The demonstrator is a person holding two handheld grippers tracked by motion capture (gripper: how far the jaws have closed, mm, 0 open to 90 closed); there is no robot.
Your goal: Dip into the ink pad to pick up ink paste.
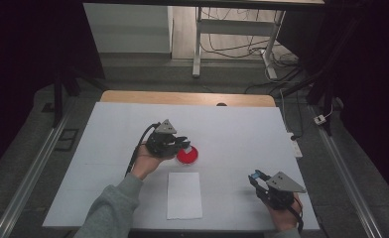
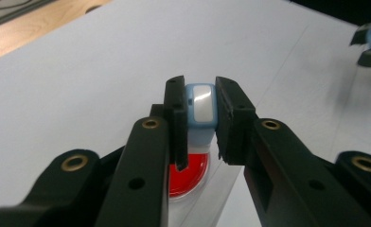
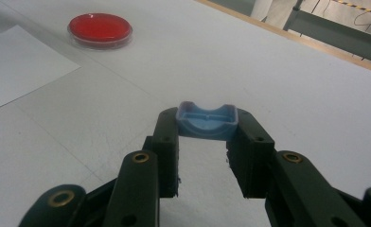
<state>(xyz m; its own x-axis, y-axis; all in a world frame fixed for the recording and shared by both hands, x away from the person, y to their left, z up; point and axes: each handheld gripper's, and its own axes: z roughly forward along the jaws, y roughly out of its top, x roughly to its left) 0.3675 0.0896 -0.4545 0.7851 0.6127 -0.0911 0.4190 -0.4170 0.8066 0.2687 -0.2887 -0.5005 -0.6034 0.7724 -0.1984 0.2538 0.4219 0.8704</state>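
My left gripper [image 1: 183, 143] is shut on a small light-blue block with a white face [image 2: 201, 106], held just over a round red dish [image 1: 187, 155]. In the left gripper view the red dish [image 2: 193, 175] lies right below the jaws. Near the table's front right, my right gripper [image 1: 255, 176] is shut on a blue cap-like piece with a curved hollow [image 3: 206, 122], low over the table. From the right gripper view the red dish [image 3: 100, 26] sits far off at the upper left.
A white sheet of paper [image 1: 184, 195] lies flat in front of the dish. The white tabletop [image 1: 242, 129] has a wooden strip [image 1: 182, 97] along its far edge. Desk legs and cables [image 1: 262, 54] stand on the floor beyond.
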